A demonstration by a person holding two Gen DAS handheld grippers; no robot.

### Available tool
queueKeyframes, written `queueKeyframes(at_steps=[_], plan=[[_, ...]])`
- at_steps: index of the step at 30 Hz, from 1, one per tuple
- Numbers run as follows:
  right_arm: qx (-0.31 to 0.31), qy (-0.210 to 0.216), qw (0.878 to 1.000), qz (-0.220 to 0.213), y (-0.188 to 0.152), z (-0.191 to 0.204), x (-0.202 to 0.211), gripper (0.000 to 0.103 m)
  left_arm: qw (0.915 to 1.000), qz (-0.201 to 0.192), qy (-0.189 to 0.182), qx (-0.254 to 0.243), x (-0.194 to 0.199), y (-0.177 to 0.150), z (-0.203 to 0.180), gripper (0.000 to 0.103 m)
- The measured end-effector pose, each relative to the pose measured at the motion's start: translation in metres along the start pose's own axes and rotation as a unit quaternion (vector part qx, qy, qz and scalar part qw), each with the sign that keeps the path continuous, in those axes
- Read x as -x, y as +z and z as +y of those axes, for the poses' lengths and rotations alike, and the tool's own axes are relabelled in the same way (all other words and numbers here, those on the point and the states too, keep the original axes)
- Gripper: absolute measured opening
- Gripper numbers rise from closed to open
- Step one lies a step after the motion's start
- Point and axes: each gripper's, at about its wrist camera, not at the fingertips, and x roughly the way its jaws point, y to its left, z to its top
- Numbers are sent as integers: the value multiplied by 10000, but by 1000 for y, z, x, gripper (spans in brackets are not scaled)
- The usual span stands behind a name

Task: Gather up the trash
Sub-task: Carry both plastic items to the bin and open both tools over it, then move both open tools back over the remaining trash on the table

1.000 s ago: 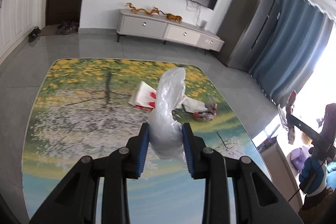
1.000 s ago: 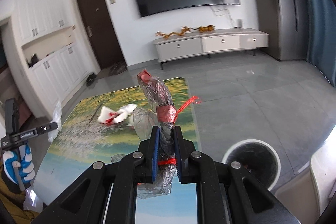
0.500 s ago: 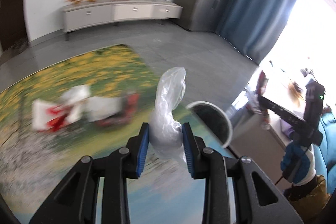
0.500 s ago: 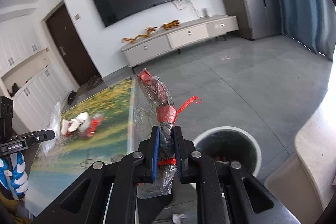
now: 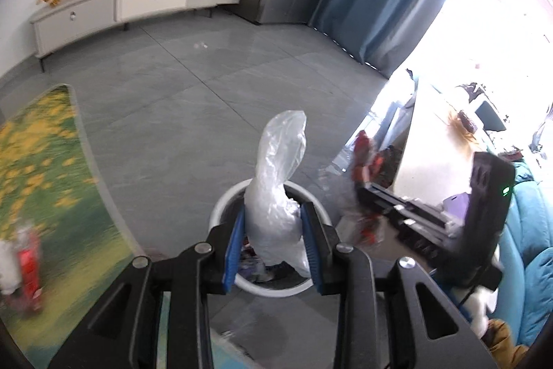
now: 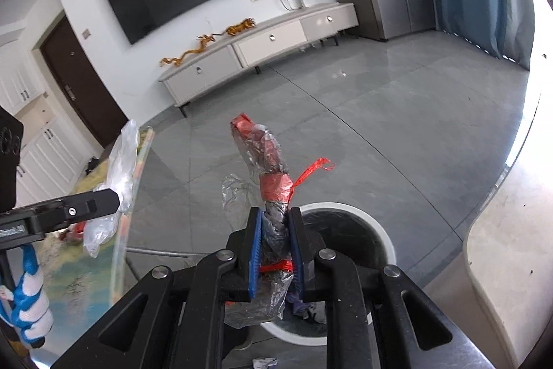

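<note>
Grey floor tiles (image 6: 397, 113) are filling most of both views, with a low white cabinet (image 6: 262, 47) along the far wall. I'm holding a crumpled clear plastic bag (image 5: 276, 196) in my left gripper (image 5: 273, 248); its blue pads (image 5: 233, 248) are sitting against the bag's sides, and the jaws have just been opening a little with the bag between them. The bag is hanging right over the mouth of the white round trash bin (image 5: 221, 213), its tail sticking up and forward. My left gripper is pointing steeply down at the bin.

In my right gripper (image 6: 274, 241) I'm pinching a twisted dark wrapper with red tape (image 6: 273, 182), pads close together on it; these jaws have also just been easing apart slightly, wrapper between them. It is standing up from the jaws, beside and partly over the bin's (image 6: 376, 227) near rim, gripper angled downward.

From the right view, my gloved hand (image 6: 29, 300) is gripping the left tool's handle. The table edge (image 6: 128, 203) with its printed top is running close on the bin's left; a pale counter (image 6: 504, 248) is crowding its right. Open floor is lying beyond the bin.
</note>
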Motion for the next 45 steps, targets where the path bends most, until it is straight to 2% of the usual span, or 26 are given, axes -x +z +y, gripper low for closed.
queueKeyframes(at_steps=[2,3,4,5,6,10,13,18,21,26,29,32,37,40,45], plan=[[-82,-88,9999,43,-1,-7,-8,25,9999,65,-117,41,-13,5,-5,38],[-104,-124,9999,53,-2,-10,-9,31,9998,76,-174,78,-17,6,-6,48],[-130,-165,9998,55,-3,-12,-10,35,9997,67,-204,138,-21,9,-7,54],[-161,-224,9996,62,-4,-14,-11,43,9996,46,-218,183,-22,10,-7,58],[-182,-288,9994,74,-5,-16,-11,47,9994,24,-254,242,-23,12,-7,58],[-239,-381,9989,112,-13,-18,-5,47,9991,-38,-281,307,-16,14,-4,58],[-243,-388,9989,104,-11,-18,0,47,9994,-164,-104,287,0,11,0,58],[-152,-342,9993,-40,-6,-1,21,47,9974,-552,404,238,43,3,7,58],[-24,-315,9994,-168,0,14,38,47,9932,-849,791,132,79,-6,12,58],[282,-272,9982,-454,7,50,77,47,9815,-1305,1396,75,136,-27,21,58],[468,-202,9969,-605,12,75,96,49,9701,-1615,1809,89,173,-43,30,58],[644,-74,9955,-693,14,103,108,50,9616,-1818,2052,162,204,-56,43,58],[844,160,9935,-752,9,146,115,53,9434,-2177,2477,359,257,-85,68,58],[964,283,9924,-708,4,175,114,53,9319,-2367,2712,447,285,-102,81,65],[1221,453,9898,-577,-3,220,109,61,9127,-2656,3012,756,330,-135,109,67]])
